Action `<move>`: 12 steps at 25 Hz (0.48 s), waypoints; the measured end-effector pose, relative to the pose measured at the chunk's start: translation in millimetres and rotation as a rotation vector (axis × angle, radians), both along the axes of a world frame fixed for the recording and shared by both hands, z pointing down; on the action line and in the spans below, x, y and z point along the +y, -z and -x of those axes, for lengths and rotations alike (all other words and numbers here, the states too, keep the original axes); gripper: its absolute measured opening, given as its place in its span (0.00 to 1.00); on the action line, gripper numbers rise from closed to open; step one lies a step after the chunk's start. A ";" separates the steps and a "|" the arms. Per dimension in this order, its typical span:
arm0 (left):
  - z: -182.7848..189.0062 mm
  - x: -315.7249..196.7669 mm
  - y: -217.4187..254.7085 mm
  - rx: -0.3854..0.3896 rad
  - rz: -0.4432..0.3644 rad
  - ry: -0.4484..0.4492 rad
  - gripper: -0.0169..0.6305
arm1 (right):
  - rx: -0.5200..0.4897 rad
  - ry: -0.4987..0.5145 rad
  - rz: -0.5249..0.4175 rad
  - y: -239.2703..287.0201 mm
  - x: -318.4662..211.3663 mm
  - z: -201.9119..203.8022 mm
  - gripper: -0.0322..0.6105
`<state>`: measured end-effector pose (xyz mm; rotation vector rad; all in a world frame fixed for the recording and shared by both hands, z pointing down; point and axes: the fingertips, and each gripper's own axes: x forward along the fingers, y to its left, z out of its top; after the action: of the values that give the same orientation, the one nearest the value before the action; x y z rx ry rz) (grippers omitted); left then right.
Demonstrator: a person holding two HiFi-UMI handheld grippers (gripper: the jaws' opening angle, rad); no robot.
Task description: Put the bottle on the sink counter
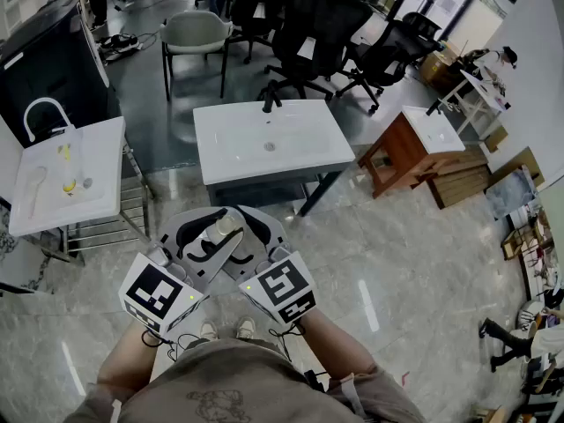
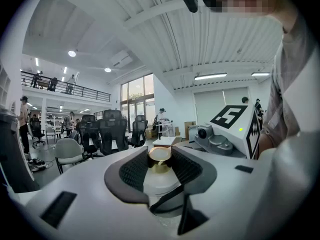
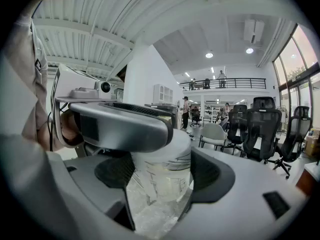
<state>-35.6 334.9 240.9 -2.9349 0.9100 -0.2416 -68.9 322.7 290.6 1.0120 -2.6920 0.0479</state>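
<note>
A small white bottle [image 1: 222, 228] with a gold cap [image 2: 160, 156] is held in the air in front of me, above the floor. My left gripper [image 1: 210, 236] is shut on its neck just below the cap, both dark pads pressing in. My right gripper [image 1: 251, 238] stands wide open around the bottle's pale body [image 3: 162, 169], which nearly fills the gap between its jaws. The white sink counter [image 1: 220, 157] with a black faucet [image 1: 269, 100] stands ahead of me, beyond both grippers.
A second white sink [image 1: 101, 148] with a white faucet stands at the left. A small basin on a wooden stand [image 1: 401, 152] is at the right. Office chairs [image 1: 308, 42] crowd behind the counter. My feet [image 1: 225, 329] stand on the shiny tiled floor.
</note>
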 end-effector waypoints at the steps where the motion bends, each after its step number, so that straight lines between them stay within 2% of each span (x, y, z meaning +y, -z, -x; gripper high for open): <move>1: -1.1 -0.5 0.0 0.000 0.001 0.001 0.26 | 0.000 0.000 0.000 -0.4 -0.4 -1.4 0.54; 12: -15.3 -0.7 -4.1 -0.009 0.008 0.005 0.26 | -0.008 0.003 0.007 -5.9 -0.3 -16.3 0.54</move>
<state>-20.3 334.2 245.0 -2.9372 0.9171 -0.2591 -52.6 322.3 296.5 1.0078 -2.6984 0.0601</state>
